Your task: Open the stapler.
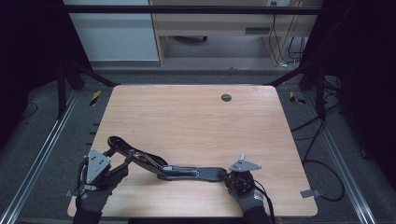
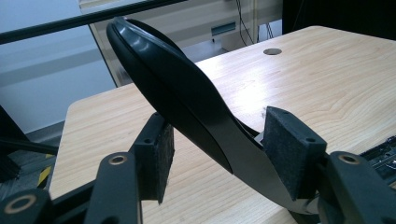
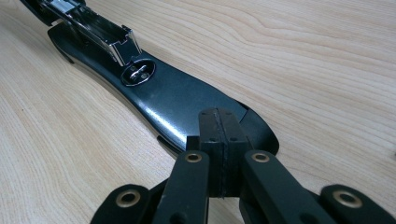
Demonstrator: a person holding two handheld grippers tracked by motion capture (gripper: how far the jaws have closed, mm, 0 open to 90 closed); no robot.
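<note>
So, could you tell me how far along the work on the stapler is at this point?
Done: the stapler lies swung wide open on the table, its metal staple channel bared. In hand: the right gripper, jaws shut, presses on the tip of the base; the raised top arm sits between the left gripper's pads, which stand apart from it. Left, probably: closing it again; whether staples are loaded I cannot tell.

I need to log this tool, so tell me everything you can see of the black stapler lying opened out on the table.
The long black stapler lies swung wide open near the front edge of the light wooden table. Its glossy base lies flat, showing the round metal anvil and the silver staple channel. The curved top arm rises at a slant between the left tongs' parted pads. The right tongs, shut, press on the base's rounded end.
</note>
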